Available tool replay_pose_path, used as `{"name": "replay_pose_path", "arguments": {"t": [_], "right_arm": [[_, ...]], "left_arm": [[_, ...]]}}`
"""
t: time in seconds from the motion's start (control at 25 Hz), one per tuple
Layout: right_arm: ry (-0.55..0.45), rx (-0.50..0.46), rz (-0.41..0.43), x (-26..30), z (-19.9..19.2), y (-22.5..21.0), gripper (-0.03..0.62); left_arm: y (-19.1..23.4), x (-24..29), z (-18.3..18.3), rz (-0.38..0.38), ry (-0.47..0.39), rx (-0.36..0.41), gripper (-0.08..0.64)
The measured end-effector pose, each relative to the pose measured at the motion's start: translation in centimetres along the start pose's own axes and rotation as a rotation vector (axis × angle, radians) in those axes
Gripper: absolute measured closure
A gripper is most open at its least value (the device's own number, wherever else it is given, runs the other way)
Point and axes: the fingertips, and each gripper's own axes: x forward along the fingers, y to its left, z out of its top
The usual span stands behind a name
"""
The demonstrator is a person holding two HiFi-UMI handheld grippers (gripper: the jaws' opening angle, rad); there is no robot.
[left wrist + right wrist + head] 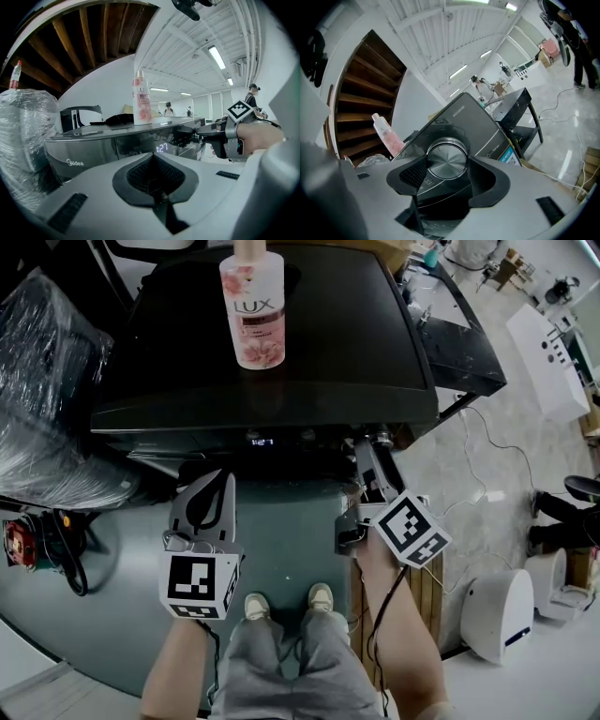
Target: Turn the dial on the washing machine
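Observation:
The dark Midea washing machine [281, 352] stands in front of me, its display [262, 441] lit. Its silver dial [446, 160] sits on the front panel at the right. My right gripper [447, 165] is shut on the dial, a black pad against each side of it. In the head view that gripper [375, 444] reaches in under the machine's front right edge. From the left gripper view, the right gripper [190, 136] shows pressed to the panel beside the display [162, 148]. My left gripper [217, 484] hangs in front of the machine, shut and holding nothing [154, 165].
A pink LUX bottle [253, 306] stands on the machine's lid. A plastic-wrapped bundle [47, 390] lies close on the left. A black table [464, 343] is at the right, with cables on the floor and white devices [497, 606] beyond. My shoes [281, 601] are below.

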Motion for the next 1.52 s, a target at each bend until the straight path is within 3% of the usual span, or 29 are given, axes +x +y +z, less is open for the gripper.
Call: {"name": "replay_pose_path", "arguments": {"t": [0.28,0.76,1.0,1.52], "right_arm": [[0.007,-0.040,0.011,-0.2,0.3,0.0,0.288],[0.050,-0.289,0.042,-2.8,1.7,3.2,0.287],[0.047,-0.449,0.069,-5.1,3.8,6.7,0.295],[0.006,-0.655,0.208,-12.5,10.4,16.9,0.391]], "left_arm": [[0.1,-0.3,0.0,-0.001,0.006,0.001,0.541],[0.3,-2.0,2.7,0.004,-0.003,0.011,0.541],[1.1,-3.9,5.7,0.021,-0.019,0.025,0.541],[2.2,-10.3,15.2,0.082,-0.077,0.068,0.541]]}}
